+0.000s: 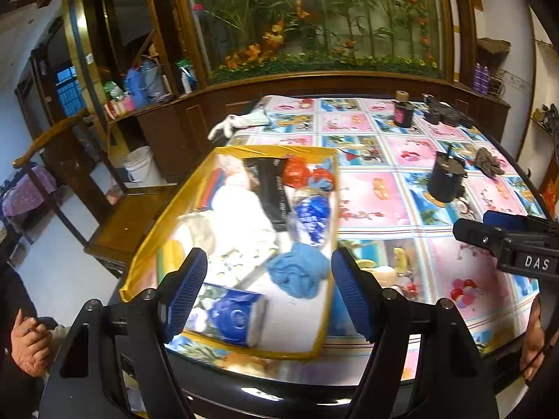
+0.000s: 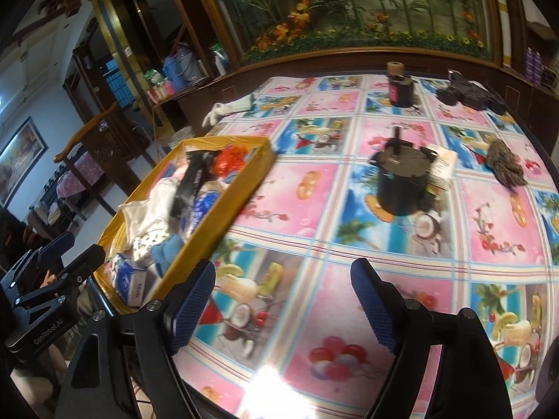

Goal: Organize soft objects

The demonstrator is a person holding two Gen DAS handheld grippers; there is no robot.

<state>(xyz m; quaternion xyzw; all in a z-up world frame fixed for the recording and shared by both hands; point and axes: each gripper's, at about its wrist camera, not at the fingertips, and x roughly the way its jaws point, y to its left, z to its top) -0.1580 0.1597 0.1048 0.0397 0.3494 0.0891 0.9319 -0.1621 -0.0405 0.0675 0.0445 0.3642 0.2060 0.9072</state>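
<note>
Patterned tablecloth (image 2: 314, 188) under yellow tray (image 1: 316, 314) of soft things, left gripper (image 1: 269, 293) and right gripper (image 2: 284, 302) both spread, empty.

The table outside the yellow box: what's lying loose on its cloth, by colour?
Black: 3, canister, jar, black heap
White: 1, glove
Brown: 1, rag
Total: 5

Counter (image 2: 314, 195) covered by a tablecloth (image 2: 349, 279) printed with pink and blue drink panels. A black cylindrical container (image 2: 401, 185) stands near its middle; a dark jar with a tan lid (image 2: 400, 85) stands at the far edge. Beyond: a floral panel (image 1: 314, 17) in a wooden frame, a shelf holding bottles (image 1: 139, 87), a wooden chair (image 1: 115, 223), a white bucket (image 1: 139, 164) on the floor.
</note>
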